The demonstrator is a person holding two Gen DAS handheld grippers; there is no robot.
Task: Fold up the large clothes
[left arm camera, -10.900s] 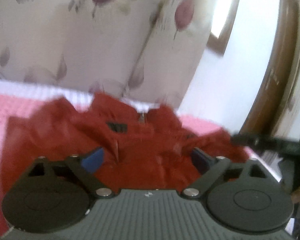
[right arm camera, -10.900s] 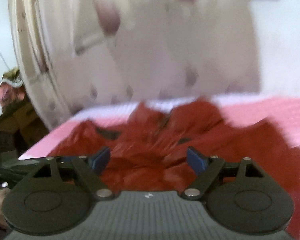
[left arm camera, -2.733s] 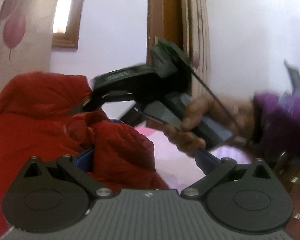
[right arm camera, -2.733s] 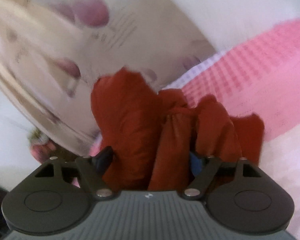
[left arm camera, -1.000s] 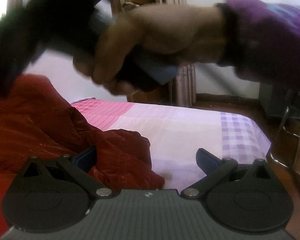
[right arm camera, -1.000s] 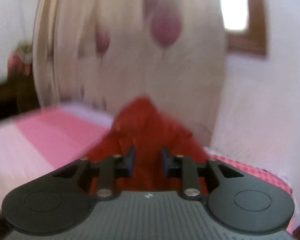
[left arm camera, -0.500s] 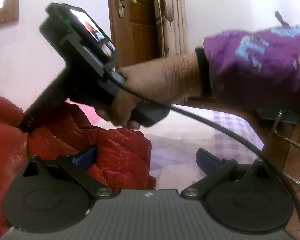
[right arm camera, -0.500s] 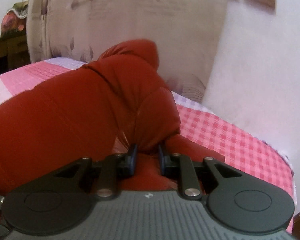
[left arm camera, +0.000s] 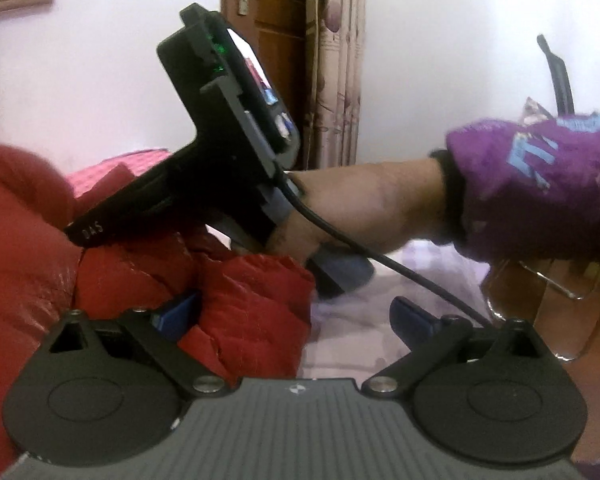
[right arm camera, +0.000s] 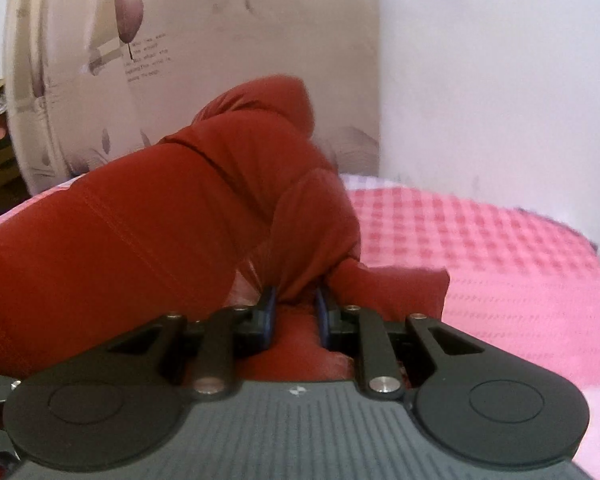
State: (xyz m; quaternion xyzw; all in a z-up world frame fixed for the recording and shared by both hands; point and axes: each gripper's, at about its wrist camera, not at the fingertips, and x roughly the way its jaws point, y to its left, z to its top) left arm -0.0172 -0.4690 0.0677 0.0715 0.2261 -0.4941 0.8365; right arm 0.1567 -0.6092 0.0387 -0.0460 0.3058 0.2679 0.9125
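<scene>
Fingers: right gripper (right arm camera: 294, 312) pinches red jacket (right arm camera: 160, 232); left gripper (left arm camera: 292, 320) wide, w/ puffy fold between. Soft, light, slippery; grab near seam.

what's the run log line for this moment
task: fold large clothes | right tool: shut on red jacket | left tool: open, jacket fold beside one finger | surface: pink checked bed

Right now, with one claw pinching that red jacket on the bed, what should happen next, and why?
Probably lower the pinched fold onto the bed, then let go. The right claw is shut on a bunched fold of the red jacket, which stands humped above the pink bedspread; the left claw is open.
</scene>
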